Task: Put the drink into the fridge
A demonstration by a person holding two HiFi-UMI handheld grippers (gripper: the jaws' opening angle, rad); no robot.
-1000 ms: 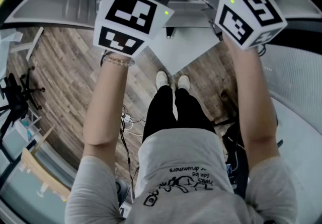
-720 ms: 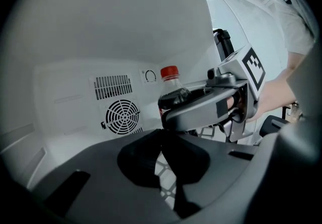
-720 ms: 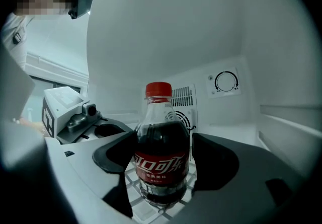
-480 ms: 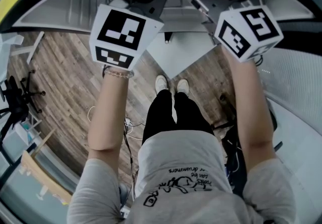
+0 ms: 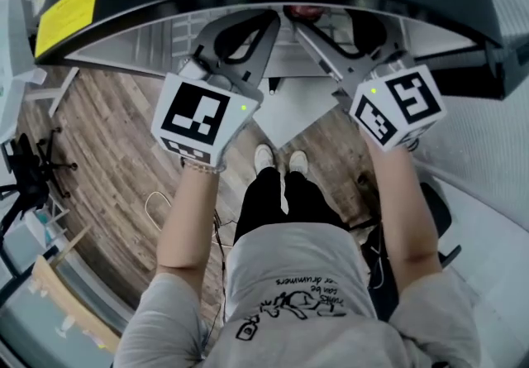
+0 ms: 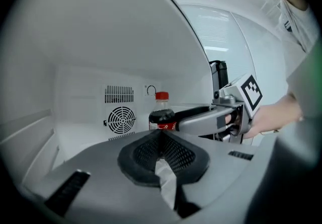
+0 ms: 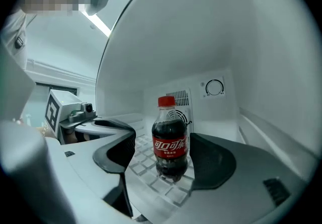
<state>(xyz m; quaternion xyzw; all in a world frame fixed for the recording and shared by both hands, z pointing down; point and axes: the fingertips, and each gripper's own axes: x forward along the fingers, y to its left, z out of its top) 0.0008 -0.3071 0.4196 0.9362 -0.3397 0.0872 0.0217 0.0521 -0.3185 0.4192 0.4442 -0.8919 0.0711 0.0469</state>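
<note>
Fingers (image 7: 216,160) spread on right gripper (image 7: 164,147), bottle (image 7: 170,132) upright on shelf (image 7: 143,165) between, untouched. Pressed together on left gripper (image 6: 161,136), bottle at 12 o'clock.

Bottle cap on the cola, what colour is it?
Red. The small round plastic cap shows best in the right gripper view.

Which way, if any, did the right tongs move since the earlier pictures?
Yes: the right tongs drew backward, since the fixed dial and the bottle now look smaller and farther.
</note>
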